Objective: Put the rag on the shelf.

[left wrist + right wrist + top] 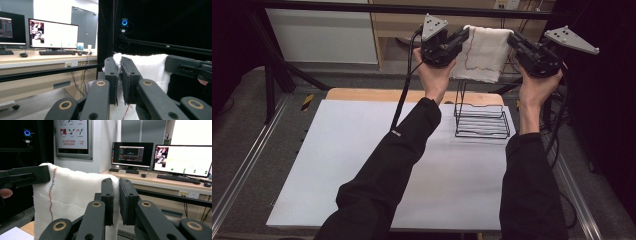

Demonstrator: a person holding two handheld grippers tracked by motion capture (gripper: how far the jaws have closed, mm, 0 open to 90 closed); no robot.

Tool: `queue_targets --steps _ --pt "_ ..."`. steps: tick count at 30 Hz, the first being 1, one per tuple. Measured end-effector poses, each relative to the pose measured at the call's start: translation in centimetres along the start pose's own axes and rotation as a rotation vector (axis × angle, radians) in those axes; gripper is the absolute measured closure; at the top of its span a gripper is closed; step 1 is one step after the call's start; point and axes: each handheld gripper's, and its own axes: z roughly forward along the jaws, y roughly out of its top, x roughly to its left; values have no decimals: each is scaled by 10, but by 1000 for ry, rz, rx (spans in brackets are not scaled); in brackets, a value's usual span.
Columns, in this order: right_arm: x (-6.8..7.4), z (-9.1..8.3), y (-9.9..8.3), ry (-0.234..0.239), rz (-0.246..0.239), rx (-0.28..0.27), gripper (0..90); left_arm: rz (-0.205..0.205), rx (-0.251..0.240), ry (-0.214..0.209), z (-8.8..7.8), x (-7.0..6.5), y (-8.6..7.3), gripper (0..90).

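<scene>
Two black-sleeved forearms are seen rising from the bottom edge of the high view, each hand bearing a gripper raised above the far end of the table (362, 165). Between the left gripper (466, 34) and the right gripper (512, 38) a white towel (482, 52) is stretched, held by its two upper corners and hanging down with a thin red-stitched line across it. Below the towel, on the white sheet near the table's far right corner, a black wire rack (482, 120) is set, well apart from the cloth's lower edge.

Seen from the left gripper view, the left gripper (120, 80) is clamped on the towel (150, 67): white cloth is pinched between the two black pads and bulges above them. Beyond, the towel runs to the right gripper (185, 66), which is clenched on the far corner. Monitors (53, 33) are lit on a desk at the left.

From the right gripper view, the right gripper (116, 202) is likewise closed tight on the towel (72, 195), the cloth's edge being caught between the pads. Its coloured stitching runs down near the left gripper (27, 177), which is clamped on the other corner. Two monitors (132, 152) are shown behind.
</scene>
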Motion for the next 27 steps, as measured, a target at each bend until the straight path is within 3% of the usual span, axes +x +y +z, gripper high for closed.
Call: queue_targets --steps 6,16,27 --pt "-4 10 -5 7 9 17 825 -11 15 7 6 9 -5 836" --pt "-7 25 -13 -2 13 41 824 23 49 36 20 18 -13 836" --pt "-19 28 -31 -12 23 77 824 42 79 25 30 15 -30 836"
